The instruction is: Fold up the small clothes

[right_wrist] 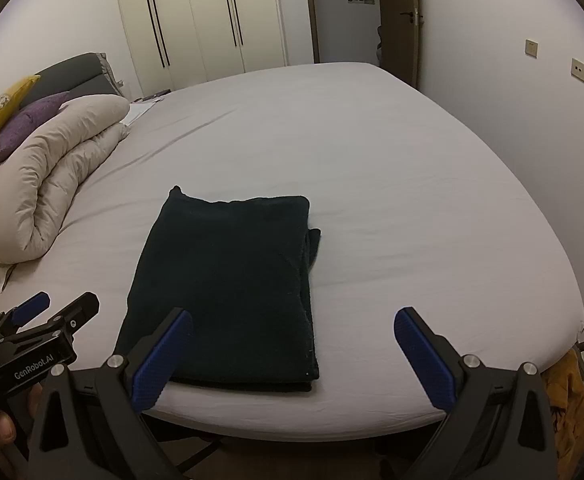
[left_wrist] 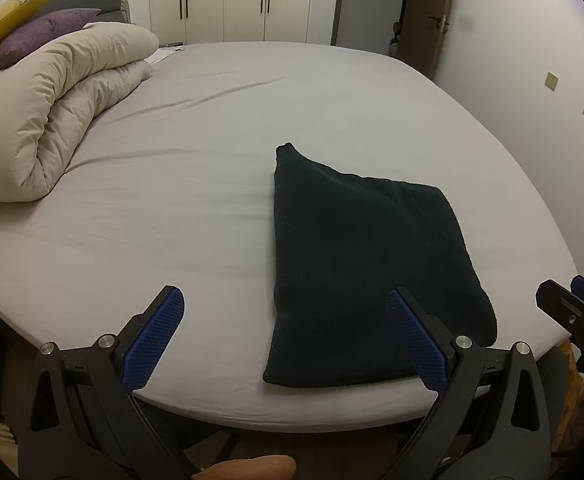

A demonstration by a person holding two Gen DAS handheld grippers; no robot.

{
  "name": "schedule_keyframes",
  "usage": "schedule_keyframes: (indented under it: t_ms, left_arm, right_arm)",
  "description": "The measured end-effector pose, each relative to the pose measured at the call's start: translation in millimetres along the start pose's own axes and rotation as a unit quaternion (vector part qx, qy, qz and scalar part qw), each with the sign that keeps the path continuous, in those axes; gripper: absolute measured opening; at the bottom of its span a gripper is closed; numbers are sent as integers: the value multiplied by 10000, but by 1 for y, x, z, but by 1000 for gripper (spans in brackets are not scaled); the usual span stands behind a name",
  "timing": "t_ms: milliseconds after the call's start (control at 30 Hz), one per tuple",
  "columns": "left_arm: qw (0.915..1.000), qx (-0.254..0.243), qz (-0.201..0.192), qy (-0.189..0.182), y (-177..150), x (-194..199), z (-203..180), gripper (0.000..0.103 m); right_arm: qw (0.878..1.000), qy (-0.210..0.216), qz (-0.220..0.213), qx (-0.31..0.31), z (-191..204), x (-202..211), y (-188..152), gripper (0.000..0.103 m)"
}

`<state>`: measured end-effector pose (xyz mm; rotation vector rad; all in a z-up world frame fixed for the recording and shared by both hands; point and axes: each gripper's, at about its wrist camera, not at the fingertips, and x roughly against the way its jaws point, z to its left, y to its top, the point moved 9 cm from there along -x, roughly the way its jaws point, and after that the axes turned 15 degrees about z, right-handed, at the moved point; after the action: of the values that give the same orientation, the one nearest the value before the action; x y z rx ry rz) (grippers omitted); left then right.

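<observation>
A wide bed (left_wrist: 251, 128) under a smooth pale grey fitted sheet fills most of both views, with only a few shallow creases running across its middle. On it, near the lower edge, lies a dark folded garment (left_wrist: 364, 272), a flat rectangle with one far corner poking up; in the right wrist view it sits at lower centre, its layered edges showing along the right side. The left gripper (left_wrist: 285, 336) hangs at the bottom of its frame with blue-padded fingers (left_wrist: 153, 340) spread wide and empty, the right one overlapping the garment's near corner in the picture, though whether it touches the cloth is hard to judge. The right gripper (right_wrist: 292, 356) is likewise spread apart above the bed's near edge, holding nothing. At the upper left a rolled beige duvet (left_wrist: 51, 112) rests against a purple cushion (left_wrist: 35, 36) and a yellow cushion (left_wrist: 15, 8) before a dark headboard (right_wrist: 67, 72). White wardrobe doors (left_wrist: 227, 0) with thin black handles line the far wall, a brown door (left_wrist: 432, 16) stands at upper right, and two wall sockets (right_wrist: 556, 58) sit on the plain right wall.
</observation>
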<state>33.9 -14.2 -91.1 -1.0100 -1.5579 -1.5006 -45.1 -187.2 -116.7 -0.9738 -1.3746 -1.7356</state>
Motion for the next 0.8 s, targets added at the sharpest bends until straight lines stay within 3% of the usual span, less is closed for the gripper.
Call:
schedule_keyframes:
  t_ms: [800]
  left_arm:
    - [9998,-87,167,74,-5,-12,2,103]
  right_arm:
    - [9999,-15,77,-127,-3,-9,-6,103]
